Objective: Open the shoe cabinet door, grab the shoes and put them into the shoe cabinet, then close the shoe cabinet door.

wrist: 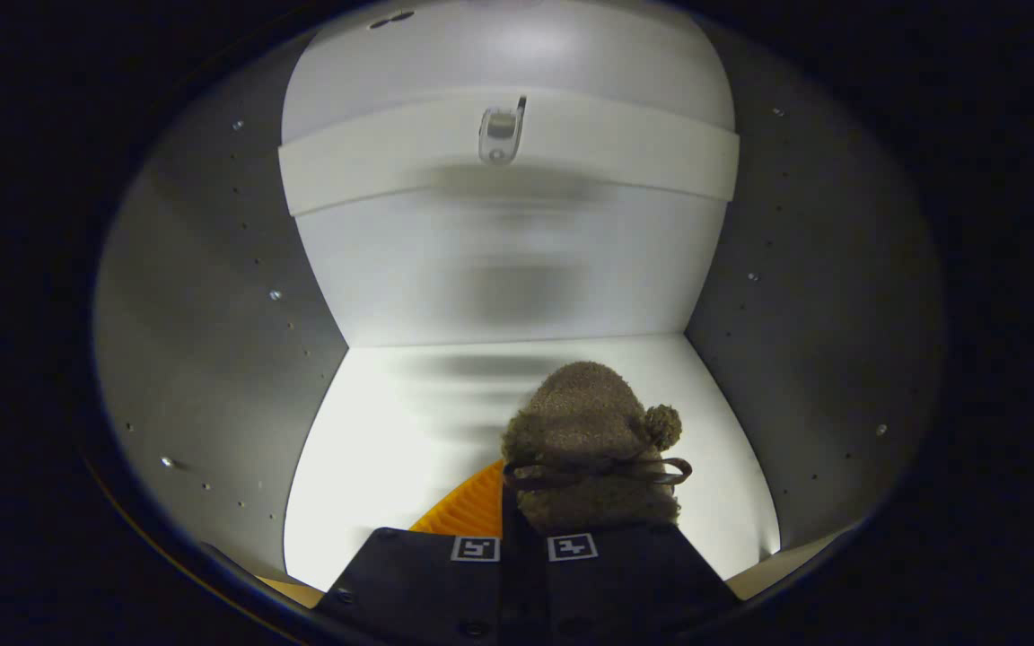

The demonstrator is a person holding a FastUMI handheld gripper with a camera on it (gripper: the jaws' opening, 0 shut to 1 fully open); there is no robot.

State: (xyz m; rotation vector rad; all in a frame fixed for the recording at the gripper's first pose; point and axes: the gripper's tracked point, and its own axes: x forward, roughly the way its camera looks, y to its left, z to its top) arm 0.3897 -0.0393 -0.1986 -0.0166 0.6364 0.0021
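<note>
I look into the white shoe cabinet [409, 431]. A fuzzy brown shoe [584, 431] with a pompom and a dark ribbon bow juts forward from between my fingers, over the cabinet floor. An orange ribbed sole [472, 507] shows at its left side. My gripper [521, 547] is shut on the shoe's rear end, both fingers close together with the shoe pressed between them. The shoe's heel is hidden behind the fingers.
The cabinet's back wall [508, 278] rises just beyond the shoe. A white shelf edge [508, 152] crosses above, with a metal fitting [499, 135] on it. Grey side walls [212, 314] with peg holes stand close on both sides.
</note>
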